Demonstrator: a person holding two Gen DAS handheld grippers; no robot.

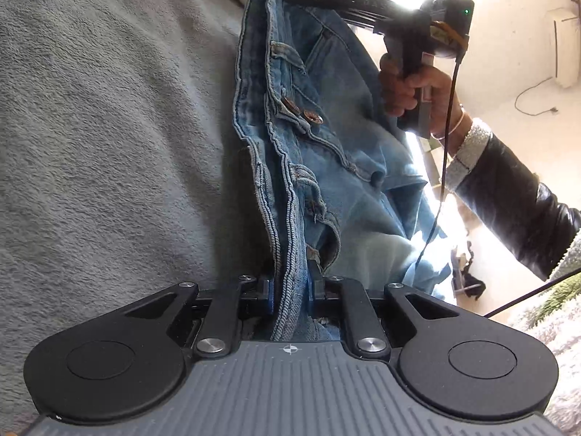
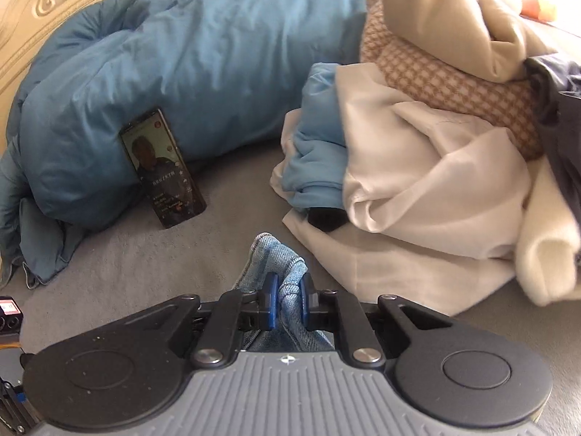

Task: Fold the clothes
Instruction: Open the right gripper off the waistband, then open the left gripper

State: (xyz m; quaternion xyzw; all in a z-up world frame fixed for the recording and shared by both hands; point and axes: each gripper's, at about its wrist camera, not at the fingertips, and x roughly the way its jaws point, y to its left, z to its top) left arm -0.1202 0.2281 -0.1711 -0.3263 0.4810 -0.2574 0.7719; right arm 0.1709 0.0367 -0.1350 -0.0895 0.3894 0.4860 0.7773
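The jeans (image 1: 319, 152) are held lifted above the grey bedspread (image 1: 109, 127), not yet folded. Their waistband is clamped by the left gripper (image 1: 290, 283); another denim edge is pinched by the right gripper (image 2: 288, 299). A heap of clothes (image 2: 435, 145) remains unfolded toward the bed's right edge.

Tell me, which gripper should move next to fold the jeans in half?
Probably the right gripper. It pinches a denim corner of the jeans with bare grey blanket ahead. The left gripper clamps the waistband end, so it can likely anchor while the right carries its end over.
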